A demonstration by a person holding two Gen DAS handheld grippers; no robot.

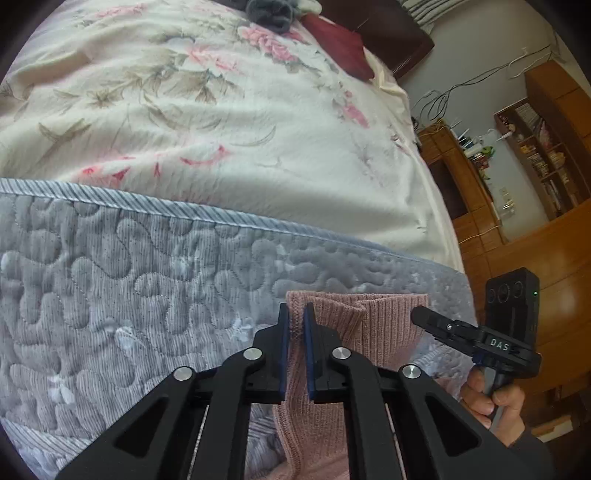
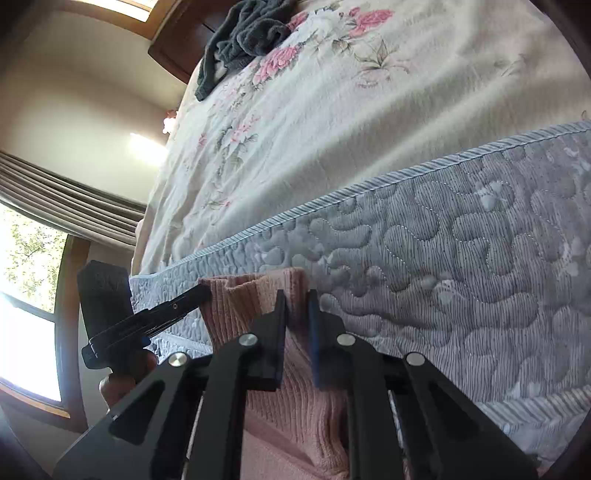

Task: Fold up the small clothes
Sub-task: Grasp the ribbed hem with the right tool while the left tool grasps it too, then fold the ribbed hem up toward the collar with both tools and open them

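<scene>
A pink ribbed knit garment [image 1: 388,325] [image 2: 236,302] hangs in front of the grey quilted mattress side, stretched between both grippers. My left gripper [image 1: 296,319] is shut on its top edge at one corner, the knit pinched between the blue pads. My right gripper [image 2: 297,304] is shut on the other corner of the same edge. In the left wrist view the right gripper [image 1: 421,314] shows at the garment's right end, with a hand [image 1: 491,402] holding it. In the right wrist view the left gripper [image 2: 201,293] shows at the garment's left end. The lower part of the garment runs out of view.
The mattress side [image 1: 147,277] [image 2: 461,258] stands close behind the garment. Above it lies a floral bedspread [image 1: 184,110] [image 2: 332,110]. A dark grey garment [image 1: 269,13] [image 2: 247,33] lies crumpled at the far end by the headboard. Wooden shelves [image 1: 535,147] stand right; a window [image 2: 26,295] left.
</scene>
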